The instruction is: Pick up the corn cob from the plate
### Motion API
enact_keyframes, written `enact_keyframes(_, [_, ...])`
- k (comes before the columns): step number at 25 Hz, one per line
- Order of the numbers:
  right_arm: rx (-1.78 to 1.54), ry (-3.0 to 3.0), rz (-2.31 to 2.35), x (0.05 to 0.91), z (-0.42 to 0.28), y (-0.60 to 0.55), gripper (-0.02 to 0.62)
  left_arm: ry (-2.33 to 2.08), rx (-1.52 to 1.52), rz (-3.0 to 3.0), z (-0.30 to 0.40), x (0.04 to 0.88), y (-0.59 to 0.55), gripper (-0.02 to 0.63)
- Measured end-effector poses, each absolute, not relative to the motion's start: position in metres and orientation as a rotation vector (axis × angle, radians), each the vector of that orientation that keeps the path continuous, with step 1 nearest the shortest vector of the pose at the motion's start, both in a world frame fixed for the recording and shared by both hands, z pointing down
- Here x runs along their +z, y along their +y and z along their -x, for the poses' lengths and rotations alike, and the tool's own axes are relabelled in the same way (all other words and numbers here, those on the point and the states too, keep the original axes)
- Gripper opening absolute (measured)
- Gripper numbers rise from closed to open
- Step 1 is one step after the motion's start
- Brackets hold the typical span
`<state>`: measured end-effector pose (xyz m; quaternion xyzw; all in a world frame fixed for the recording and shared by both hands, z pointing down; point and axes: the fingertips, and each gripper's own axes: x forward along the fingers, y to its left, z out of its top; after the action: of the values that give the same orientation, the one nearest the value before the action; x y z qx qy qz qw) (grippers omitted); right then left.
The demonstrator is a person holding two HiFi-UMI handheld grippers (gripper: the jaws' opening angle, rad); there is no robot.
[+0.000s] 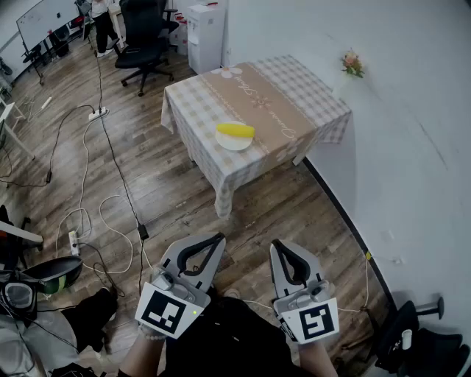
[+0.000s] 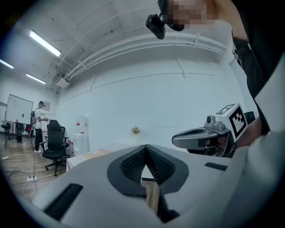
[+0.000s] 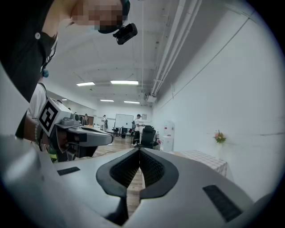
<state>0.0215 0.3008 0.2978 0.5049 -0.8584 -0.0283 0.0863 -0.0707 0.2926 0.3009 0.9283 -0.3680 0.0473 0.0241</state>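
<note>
Your left gripper (image 1: pixel 218 238) sat at lower centre of frame, jaws fully closed, nothing between them. Your right gripper (image 1: pixel 279 245) was just beside it, right of centre, jaws also together, empty. Both hung over wood floor (image 1: pixel 169 188). Corn cob (image 1: pixel 235 131) lay on white plate (image 1: pixel 234 145) in upper centre, near front edge of checkered table (image 1: pixel 294 96). Both grippers were well apart from it.

You stood in an office-like lab: beyond your jaws were a whiteboard (image 1: pixel 45 18), swivel chairs (image 1: pixel 143 33), a water dispenser (image 1: pixel 206 35) and floor cables (image 1: pixel 121 175).
</note>
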Motion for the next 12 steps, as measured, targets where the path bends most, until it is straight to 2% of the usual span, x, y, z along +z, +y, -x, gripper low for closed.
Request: enact_keyframes(12, [-0.076,-2.558,-1.512,0.2975,-0.0171,0.2958,0.041,-1.131,0.144,-2.882,0.0736,0.301,0.2877,0.012])
